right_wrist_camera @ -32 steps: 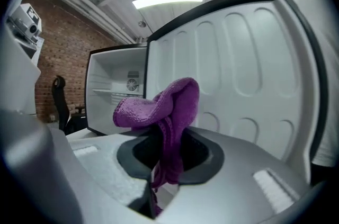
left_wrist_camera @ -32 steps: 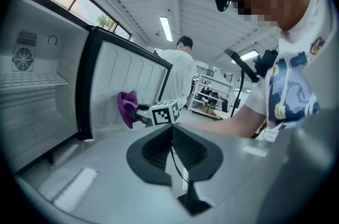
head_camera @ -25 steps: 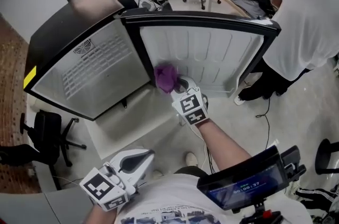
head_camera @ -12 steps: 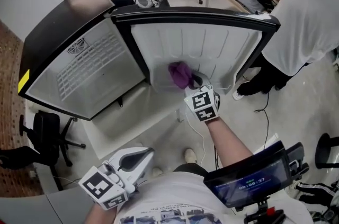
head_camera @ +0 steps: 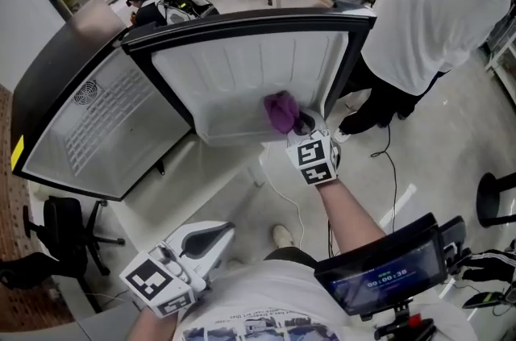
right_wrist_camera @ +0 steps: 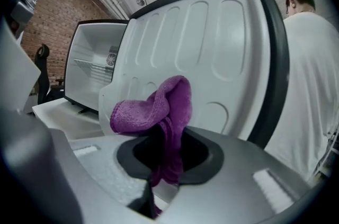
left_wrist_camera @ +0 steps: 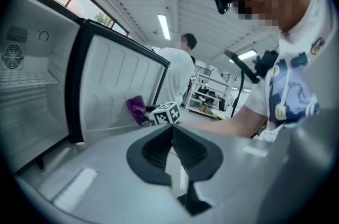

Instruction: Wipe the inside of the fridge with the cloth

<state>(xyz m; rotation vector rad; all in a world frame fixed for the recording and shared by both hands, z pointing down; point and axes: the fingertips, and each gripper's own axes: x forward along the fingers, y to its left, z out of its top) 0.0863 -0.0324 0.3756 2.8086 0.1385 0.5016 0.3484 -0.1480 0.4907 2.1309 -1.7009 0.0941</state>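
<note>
Cloth, purple microfibre: clamped in fingers of my right gripper, at the lower part of the white ribbed inner fridge door. Left gripper: fingers together, empty. Person in white shirt crowds the door's far edge.

The cloth is a purple, fuzzy rag, bunched into a soft lump and pinched in the right claw, its top folded over toward 9 o'clock. In the head view it sits just above centre, at the lower edge of the door; whether it touches can't be told. The fridge is black outside and white inside. Its cabinet lies at 10 o'clock, and the door, with its ribbed liner, stands swung wide open at 12 o'clock.
</note>
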